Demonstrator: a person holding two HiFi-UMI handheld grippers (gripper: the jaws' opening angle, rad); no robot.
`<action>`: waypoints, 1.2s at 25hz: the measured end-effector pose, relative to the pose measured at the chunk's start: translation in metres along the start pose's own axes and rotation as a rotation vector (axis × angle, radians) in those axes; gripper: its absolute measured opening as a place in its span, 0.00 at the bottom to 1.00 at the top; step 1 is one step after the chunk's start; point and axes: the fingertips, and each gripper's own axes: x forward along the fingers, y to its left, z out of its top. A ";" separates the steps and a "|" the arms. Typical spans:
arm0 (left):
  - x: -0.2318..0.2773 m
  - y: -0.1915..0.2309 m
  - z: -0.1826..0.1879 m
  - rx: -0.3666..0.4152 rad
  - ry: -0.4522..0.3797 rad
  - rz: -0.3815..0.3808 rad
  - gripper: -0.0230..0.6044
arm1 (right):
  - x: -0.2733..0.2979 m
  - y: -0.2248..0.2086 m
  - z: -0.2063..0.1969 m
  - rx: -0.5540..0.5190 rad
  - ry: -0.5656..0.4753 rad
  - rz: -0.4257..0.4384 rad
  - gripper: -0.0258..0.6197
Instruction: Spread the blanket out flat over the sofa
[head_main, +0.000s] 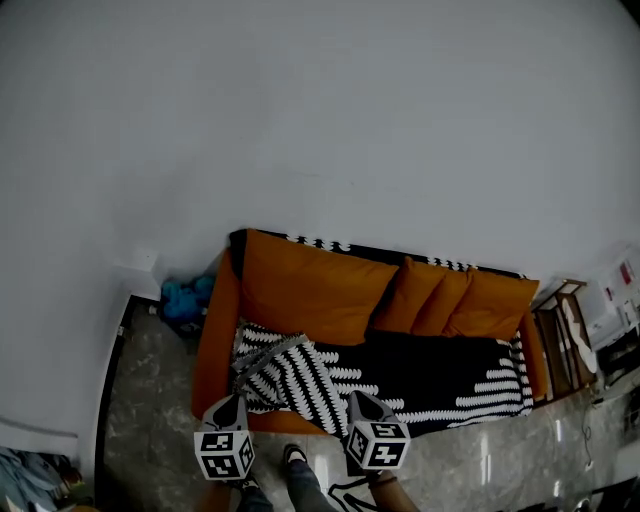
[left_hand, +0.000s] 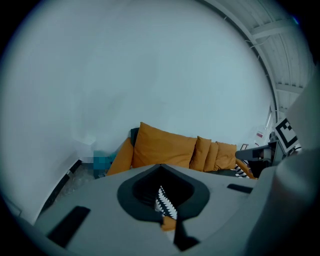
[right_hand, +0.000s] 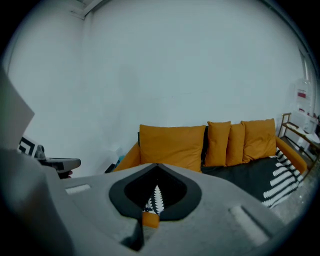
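Your left gripper (head_main: 233, 402) is clenched on the blanket (head_main: 440, 375) near the left end of the sofa (head_main: 215, 340), holding a fold raised off the seat. Your right gripper (head_main: 363, 400) is clamped on its front edge. The rest lies across the seat below the cushions (head_main: 440, 300).

White wall (head_main: 300, 110), grey marbled floor (head_main: 150, 400), wooden shelf (head_main: 562, 335)

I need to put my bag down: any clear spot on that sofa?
Free: the flat blanket before the three small cushions. Crowded: the left end before the big cushion, where the blanket bunches and the left gripper and right gripper sit at its front edge.
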 end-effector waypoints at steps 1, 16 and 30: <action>0.006 0.000 -0.003 -0.002 0.009 0.002 0.02 | 0.006 -0.002 -0.004 -0.014 0.011 -0.001 0.05; 0.091 0.019 -0.086 -0.018 0.128 0.041 0.02 | 0.104 -0.038 -0.092 0.014 0.109 0.021 0.05; 0.164 0.045 -0.160 -0.058 0.156 0.067 0.02 | 0.179 -0.058 -0.172 0.011 0.198 0.041 0.05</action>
